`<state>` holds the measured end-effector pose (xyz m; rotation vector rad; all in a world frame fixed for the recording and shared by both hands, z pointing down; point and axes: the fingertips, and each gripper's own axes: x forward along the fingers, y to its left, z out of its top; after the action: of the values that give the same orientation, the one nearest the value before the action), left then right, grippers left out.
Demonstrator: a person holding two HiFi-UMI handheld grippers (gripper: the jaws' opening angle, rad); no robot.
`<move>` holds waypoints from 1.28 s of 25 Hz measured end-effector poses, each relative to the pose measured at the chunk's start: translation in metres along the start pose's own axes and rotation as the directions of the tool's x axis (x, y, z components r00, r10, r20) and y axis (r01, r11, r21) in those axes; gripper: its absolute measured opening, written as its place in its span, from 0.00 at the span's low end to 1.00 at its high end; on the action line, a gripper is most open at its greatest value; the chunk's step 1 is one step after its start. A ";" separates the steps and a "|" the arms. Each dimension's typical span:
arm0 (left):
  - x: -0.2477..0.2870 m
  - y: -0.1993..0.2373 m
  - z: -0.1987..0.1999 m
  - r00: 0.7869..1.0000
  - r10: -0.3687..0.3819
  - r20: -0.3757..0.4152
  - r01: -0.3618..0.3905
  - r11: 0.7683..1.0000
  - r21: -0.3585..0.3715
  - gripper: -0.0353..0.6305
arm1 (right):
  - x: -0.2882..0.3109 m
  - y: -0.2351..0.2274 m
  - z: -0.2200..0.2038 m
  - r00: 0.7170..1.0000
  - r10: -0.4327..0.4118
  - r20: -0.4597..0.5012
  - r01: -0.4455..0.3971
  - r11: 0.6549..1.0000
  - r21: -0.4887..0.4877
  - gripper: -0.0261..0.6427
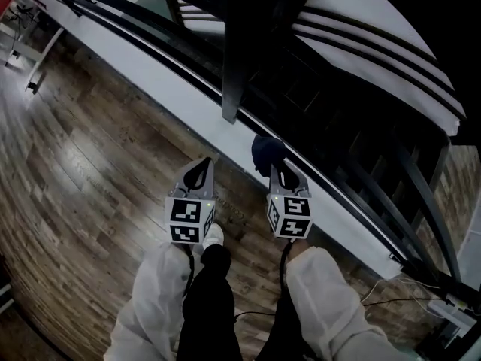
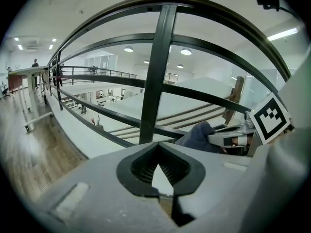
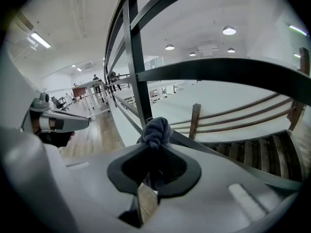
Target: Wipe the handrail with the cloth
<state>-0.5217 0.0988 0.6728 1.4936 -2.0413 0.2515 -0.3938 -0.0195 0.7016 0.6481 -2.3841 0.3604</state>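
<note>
Wood floor (image 1: 90, 164) fills the left side of head view. A white ledge (image 1: 173, 89) runs diagonally along its edge, with a dark metal railing on top. The handrail (image 2: 165, 0) arcs across the top of L gripper view, w/ thinner horiz. bars below it. One upright post (image 1: 239, 51) stands at the ledge, just ahead of both grippers. Stairs (image 3: 252, 152) drop away beyond the railing, at the right of R gripper view. White sleeves (image 1: 158, 292) come in from the bottom edge, one per gripper. Left gripper (image 1: 197, 177) is over the floor near the ledge edge, left of the post. Its jaw tips are pressed together w/ nothing between them, per L gripper view (image 2: 158, 148). Right gripper (image 1: 279, 173) is just beside it to the right, over the ledge by the post base. It's pinching the cloth (image 3: 156, 131) at the jaw tips (image 3: 154, 147). The cloth (image 1: 267, 150) is dark blue and bunched into a wad sticking out past the tips. It sits low by a lower bar near the post foot, well below the handrail. Can't tell if the cloth touches the bar. The R gripper w/ cloth also shows at the right of L gripper view (image 2: 197, 136).
</note>
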 end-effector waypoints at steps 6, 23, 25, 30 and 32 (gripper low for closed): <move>0.028 0.038 -0.013 1.000 -0.006 0.001 0.006 1.000 0.007 0.05 | 0.057 0.016 -0.008 1.000 -0.004 -0.027 0.004 1.000 -0.015 0.10; 0.105 0.096 -0.075 0.999 -0.045 -0.030 0.045 0.999 0.004 0.05 | 0.219 0.004 -0.060 0.991 -0.051 -0.121 0.041 0.995 -0.086 0.10; 0.107 0.104 -0.077 0.999 -0.036 -0.029 0.036 0.999 -0.008 0.05 | 0.232 0.004 -0.061 0.990 -0.052 -0.129 0.042 0.996 -0.082 0.10; 0.113 0.112 -0.079 0.999 -0.029 -0.028 0.029 1.000 -0.007 0.05 | 0.246 0.001 -0.064 0.989 -0.064 -0.131 0.052 0.994 -0.097 0.10; 0.116 0.113 -0.081 0.999 -0.029 -0.032 0.029 1.000 -0.004 0.05 | 0.248 0.001 -0.065 0.989 -0.066 -0.129 0.054 0.994 -0.095 0.10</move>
<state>-0.6200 0.0835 0.8245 1.5063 -1.9927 0.2578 -0.5299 -0.0814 0.9099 0.6325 -2.2362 0.2593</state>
